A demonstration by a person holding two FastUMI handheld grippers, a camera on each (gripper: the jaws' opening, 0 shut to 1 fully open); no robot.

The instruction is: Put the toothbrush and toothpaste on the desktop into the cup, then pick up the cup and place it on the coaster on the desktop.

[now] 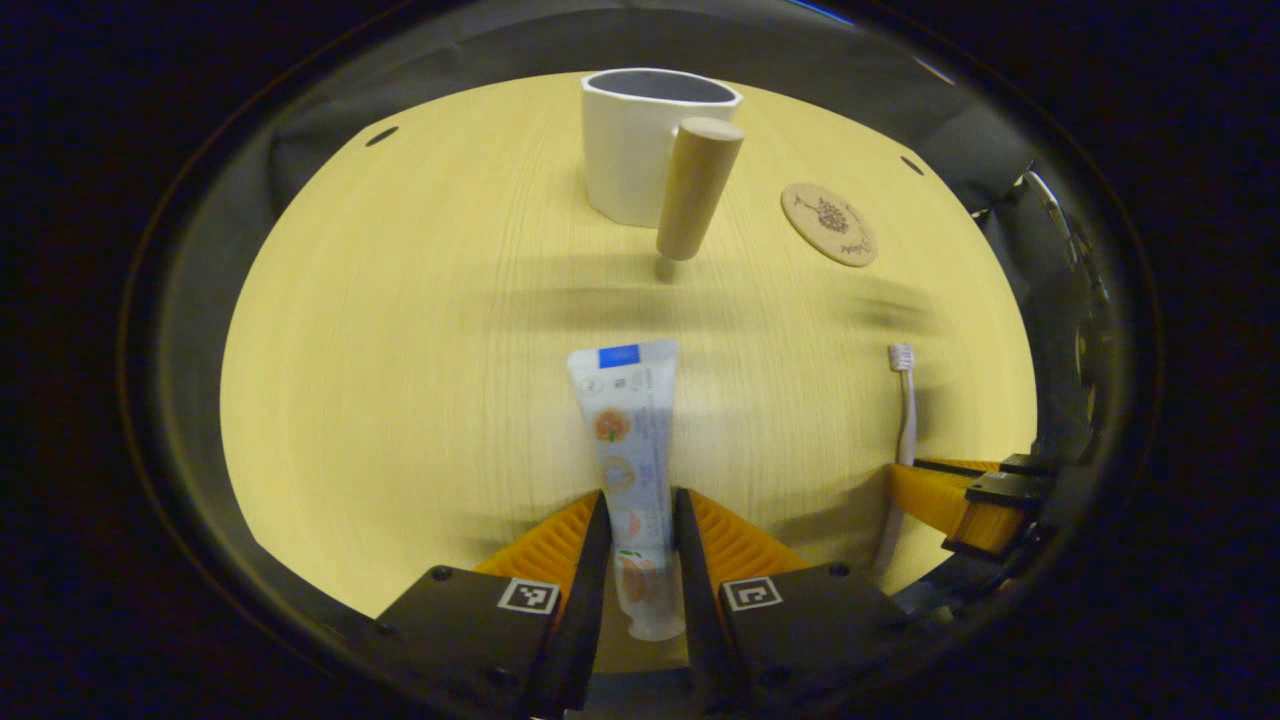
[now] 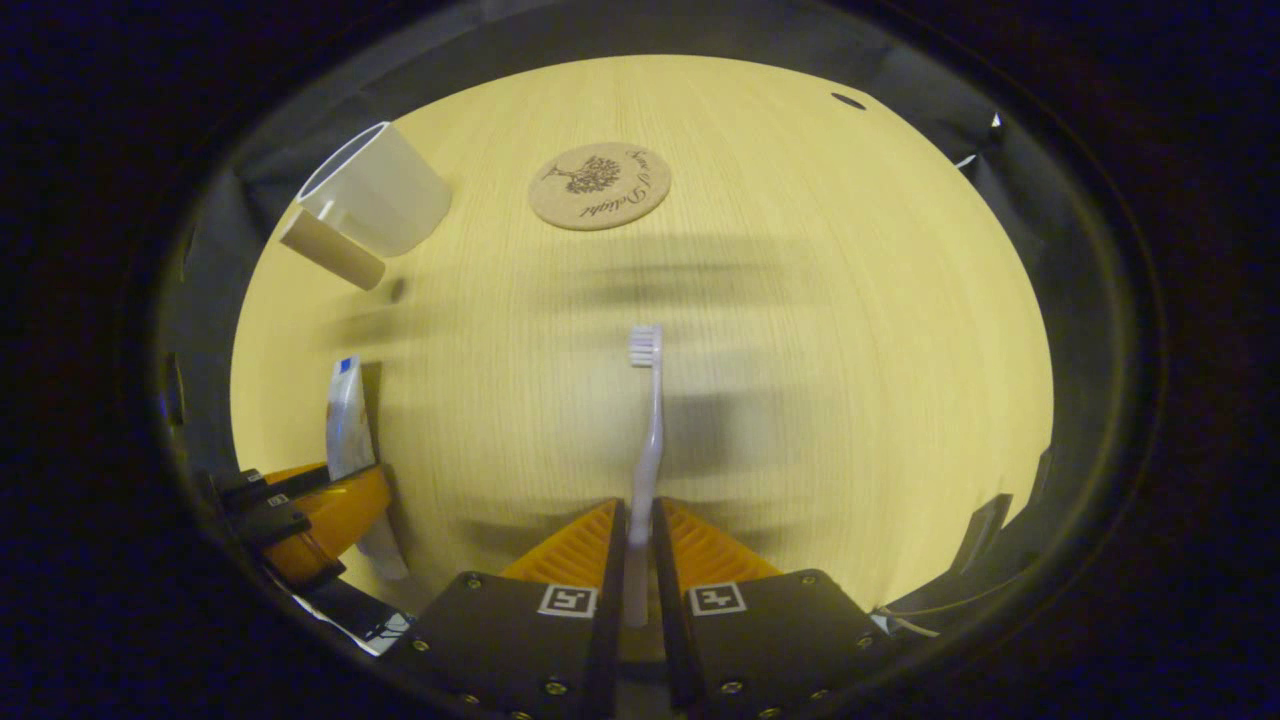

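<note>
Now I'm pinching toothpaste (image 1: 635, 470) in my left gripper (image 1: 640, 520), toothbrush (image 2: 646, 430) in my right gripper (image 2: 640, 530); both long axes are pointing far, cup (image 1: 640, 140) lying far ahead, nearer the left.

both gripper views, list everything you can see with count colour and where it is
desktop: one, pale wood, under everything
cup: one, white with a wooden handle, upright at the far side
coaster: one, round tan cork, flat beside the cup, nothing on it
toothpaste: one, white tube with a blue band, between the left gripper's fingers
toothbrush: one, pale handle with white bristles, between the right gripper's fingers
left gripper: one, closed on the toothpaste
right gripper: one, closed on the toothbrush
</note>
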